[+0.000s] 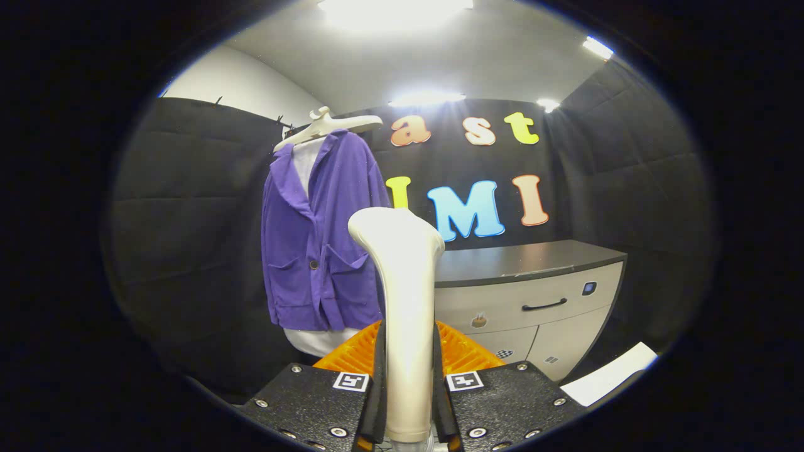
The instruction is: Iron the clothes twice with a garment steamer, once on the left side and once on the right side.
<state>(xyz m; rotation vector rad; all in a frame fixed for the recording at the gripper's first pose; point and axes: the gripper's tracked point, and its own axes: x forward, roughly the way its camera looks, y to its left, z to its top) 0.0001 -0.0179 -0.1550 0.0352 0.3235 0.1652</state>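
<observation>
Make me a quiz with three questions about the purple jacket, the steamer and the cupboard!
1. Where does the purple button-front jacket hang?
A. on a white hanger
B. on the cabinet
C. on the floor

2. How many dark curved handles show on the cream cabinet?
A. one
B. three
C. five

3. What is the gripper doing?
A. standing open
B. shut on the cream steamer
C. pinching the jacket

Answers: 1 A, the white hanger carries its shoulders. 2 A, one drawer handle shows. 3 B, both fingers press the steamer's handle.
</observation>
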